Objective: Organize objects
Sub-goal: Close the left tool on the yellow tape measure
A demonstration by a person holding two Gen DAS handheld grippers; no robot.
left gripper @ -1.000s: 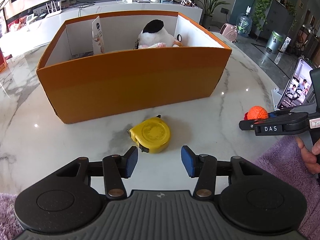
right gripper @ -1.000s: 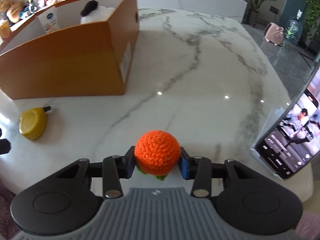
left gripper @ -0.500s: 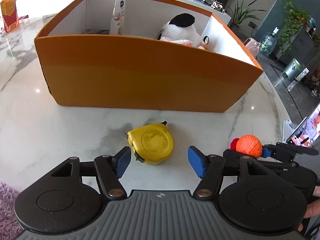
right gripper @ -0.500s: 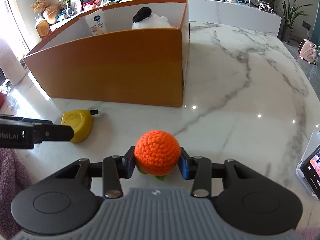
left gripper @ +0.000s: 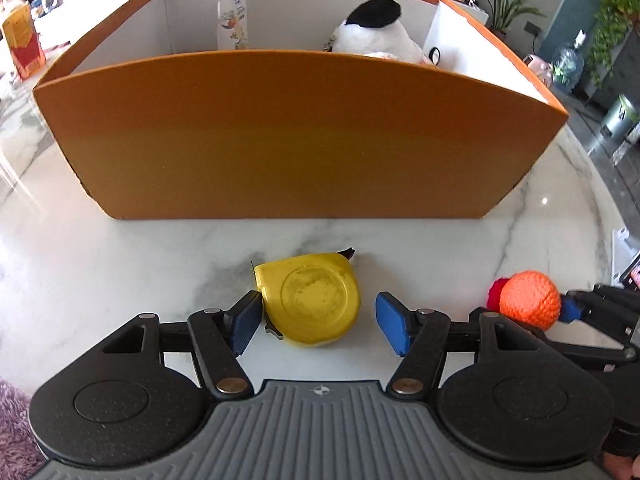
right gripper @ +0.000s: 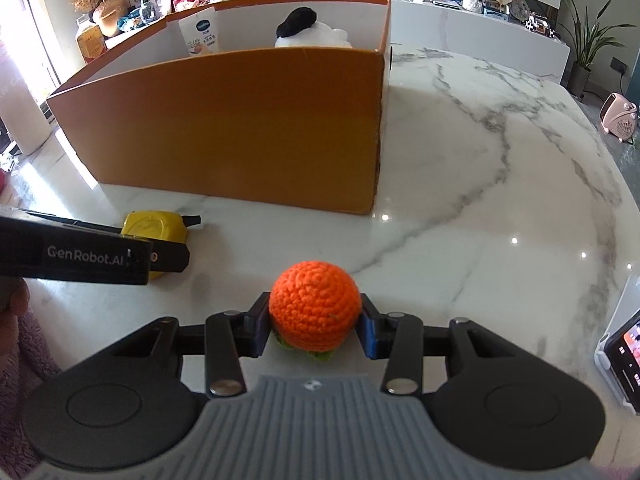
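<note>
A yellow tape measure (left gripper: pixel 310 304) lies flat on the marble table in front of the orange box (left gripper: pixel 300 140). My left gripper (left gripper: pixel 318 320) straddles it with jaws closing. The left pad is at the tape's edge and the right pad stands clear of it, so there is no grip. My right gripper (right gripper: pixel 314 326) is shut on an orange crochet ball (right gripper: pixel 314 310) with a green underside, held just above the table. That ball (left gripper: pixel 528 304) also shows to the right in the left wrist view. In the right wrist view the tape measure (right gripper: pixel 154 226) is partly hidden behind the left gripper's black casing (right gripper: pixel 80 258).
The box (right gripper: pixel 240 128) is open-topped and holds a black-and-white plush toy (left gripper: pixel 376 36) and a white tube (left gripper: pixel 232 16). A phone on a stand (right gripper: pixel 624 356) sits at the table's right edge. Purple fleece sleeves show at the near corners. Bare marble lies right of the box.
My left gripper has moved forward and down, and its jaws have widened so the tape measure now sits between them. My right gripper keeps hold of the ball and has swung left toward the box.
</note>
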